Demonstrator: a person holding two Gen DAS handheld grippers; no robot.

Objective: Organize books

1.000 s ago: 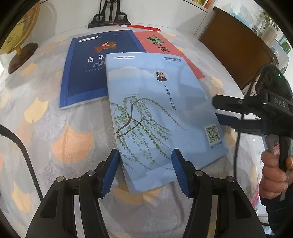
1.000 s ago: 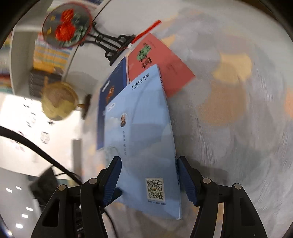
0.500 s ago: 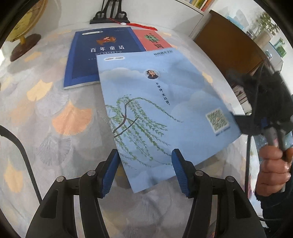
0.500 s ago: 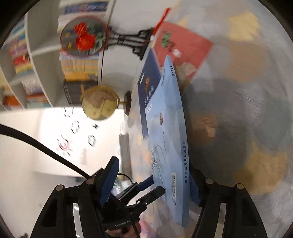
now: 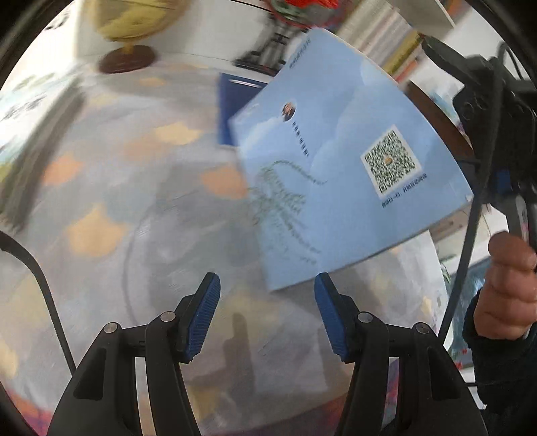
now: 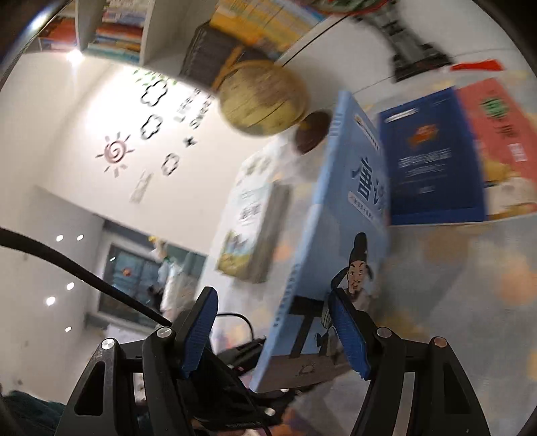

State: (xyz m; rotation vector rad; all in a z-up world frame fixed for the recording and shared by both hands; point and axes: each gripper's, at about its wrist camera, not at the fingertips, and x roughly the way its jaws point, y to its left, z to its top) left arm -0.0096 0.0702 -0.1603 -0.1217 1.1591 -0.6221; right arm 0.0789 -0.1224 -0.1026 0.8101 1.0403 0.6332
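A light blue book (image 5: 335,167) with a willow and a QR code on its back hangs tilted above the patterned tablecloth (image 5: 134,208). My right gripper (image 6: 272,293) is shut on it. The book (image 6: 335,234) stands askew between the fingers, its front cover against the right-hand pad. A hand (image 5: 510,268) holds that gripper at the right edge. My left gripper (image 5: 266,278) is open, and the book's lower corner floats just beyond its tips. A dark blue book (image 6: 433,161) and a red book (image 6: 496,134) lie flat side by side.
A stack of books (image 6: 251,228) lies on the table's left side. A globe (image 6: 261,97) and a black fan stand (image 6: 412,50) stand at the back. Behind them a bookshelf (image 6: 235,20) is full of books. A dark wooden cabinet (image 5: 433,114) is on the right.
The light blue book has been lifted off the other books and tipped up on edge in the right gripper. Its corner has left the left fingers. Both views have swung upward.
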